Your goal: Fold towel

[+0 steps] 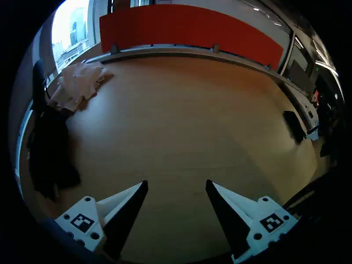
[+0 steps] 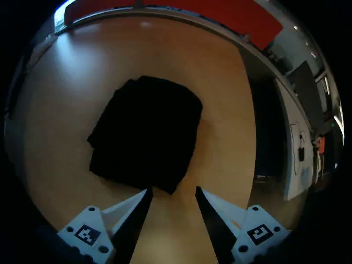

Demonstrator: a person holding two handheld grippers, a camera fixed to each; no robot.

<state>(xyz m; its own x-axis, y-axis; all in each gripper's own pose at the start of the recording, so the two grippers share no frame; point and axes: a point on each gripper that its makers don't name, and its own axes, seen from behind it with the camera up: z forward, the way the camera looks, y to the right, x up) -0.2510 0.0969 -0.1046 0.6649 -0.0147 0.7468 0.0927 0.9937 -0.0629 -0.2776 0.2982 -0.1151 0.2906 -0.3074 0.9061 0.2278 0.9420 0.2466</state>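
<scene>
Holds the left gripper (image 1: 176, 182) spread wide over the wooden table (image 1: 185, 123), nothing between its fingers. Points the right gripper (image 2: 174, 188), likewise spread and empty, toward the black towel (image 2: 145, 132). Finds that towel lying flat on the table as a rough folded rectangle, just ahead of the right fingertips. Shows, in the left gripper view, a heap of pale cloth (image 1: 77, 86) at the far left corner, a dark cloth (image 1: 50, 149) draped at the left edge, and a red panel (image 1: 189, 28) along the far side.

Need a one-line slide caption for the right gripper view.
Right gripper, open, poised at the near edge of a black towel lying on a wooden table.
</scene>
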